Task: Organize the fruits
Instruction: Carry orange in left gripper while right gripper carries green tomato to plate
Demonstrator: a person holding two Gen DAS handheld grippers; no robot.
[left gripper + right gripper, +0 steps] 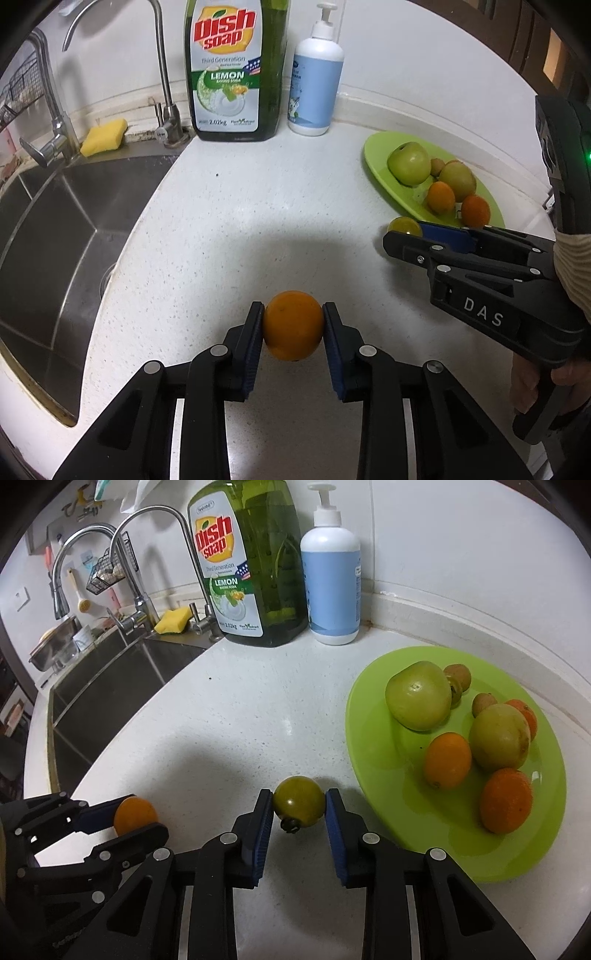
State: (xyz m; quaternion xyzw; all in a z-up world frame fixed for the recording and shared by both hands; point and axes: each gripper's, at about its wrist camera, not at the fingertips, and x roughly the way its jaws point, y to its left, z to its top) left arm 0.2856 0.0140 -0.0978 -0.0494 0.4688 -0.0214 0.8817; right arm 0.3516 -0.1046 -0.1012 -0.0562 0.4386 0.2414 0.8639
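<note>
My left gripper [293, 314] is shut on a small orange fruit [293, 325] low over the white counter [258, 221]; both blue pads press its sides. In the right wrist view that same orange fruit [133, 814] shows between the left gripper's fingers at lower left. My right gripper [299, 797] is shut on a small green tomato [298, 800], just left of the lime-green plate [373, 738]. From the left wrist view the right gripper [402, 230] and its green tomato [402, 226] sit by the plate [380, 155]. The plate holds two green fruits, several oranges and small brown fruits.
A steel sink [55, 229] with two faucets lies to the left. A dish soap bottle [236, 70], a white pump bottle [317, 85] and a yellow sponge [103, 136] stand along the back wall. A hand and a ribbed sleeve [572, 273] hold the right gripper.
</note>
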